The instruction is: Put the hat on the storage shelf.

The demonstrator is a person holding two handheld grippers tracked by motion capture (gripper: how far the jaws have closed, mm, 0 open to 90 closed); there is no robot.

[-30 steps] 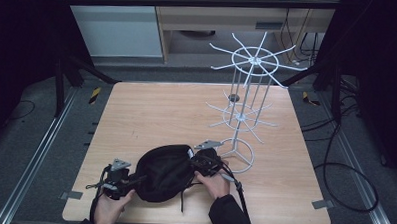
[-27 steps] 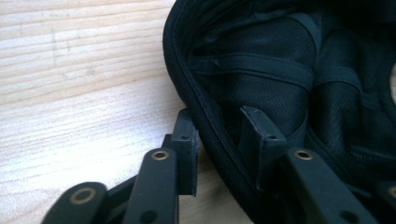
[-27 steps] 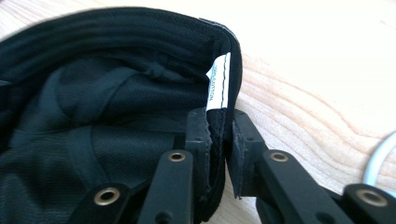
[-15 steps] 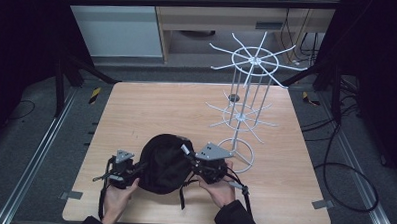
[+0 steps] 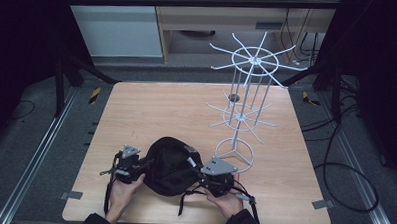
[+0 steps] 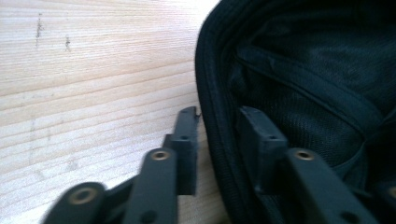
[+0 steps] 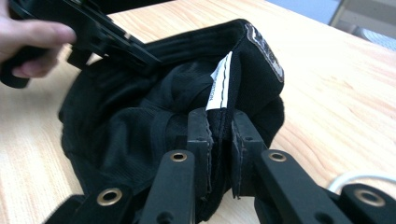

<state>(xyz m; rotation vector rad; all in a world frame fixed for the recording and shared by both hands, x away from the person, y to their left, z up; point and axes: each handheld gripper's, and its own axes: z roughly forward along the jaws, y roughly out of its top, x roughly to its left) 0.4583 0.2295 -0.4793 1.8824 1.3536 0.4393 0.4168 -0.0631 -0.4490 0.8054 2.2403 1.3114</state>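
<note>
Black cap (image 5: 170,166) is held inside-up at the near table (image 5: 151,108) edge, left of the white wire rack (image 5: 244,111). Right gripper (image 7: 219,130) is clamped on its rim by the white label (image 7: 218,88). Left gripper (image 6: 217,128) straddles the opposite rim, jaws just opened, not pressing.

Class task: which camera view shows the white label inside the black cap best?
The right gripper view: the white label sits sharp and close above its jaws. The high view gives a pale speck on the black cap; the left gripper view gives dark lining.

Right hand-held gripper (image 7: 219,140) clamped — left hand-held gripper (image 6: 217,135) just reopening, jaws apart.
</note>
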